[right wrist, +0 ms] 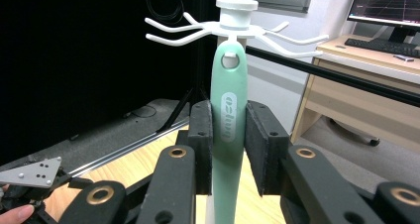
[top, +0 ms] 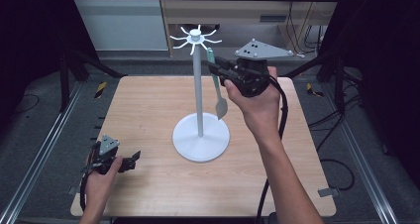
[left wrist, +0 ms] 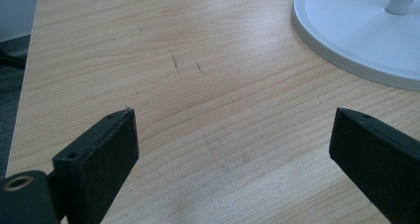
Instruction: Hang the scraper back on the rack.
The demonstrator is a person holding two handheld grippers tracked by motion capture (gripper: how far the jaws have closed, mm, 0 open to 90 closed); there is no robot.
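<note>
The right gripper clenches the green spatula just below the hooks of the white stand at the table's middle, while the left gripper, released, rests near the front-left corner.

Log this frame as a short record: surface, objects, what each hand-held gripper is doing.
surface: light wooden table
stand: white metal hook stand with round base, upright on the table
utensil: mint-green plastic spatula, handle hole at a hook
right hand-held gripper: shut on spatula handle
left hand-held gripper: open, empty, low over the table
</note>
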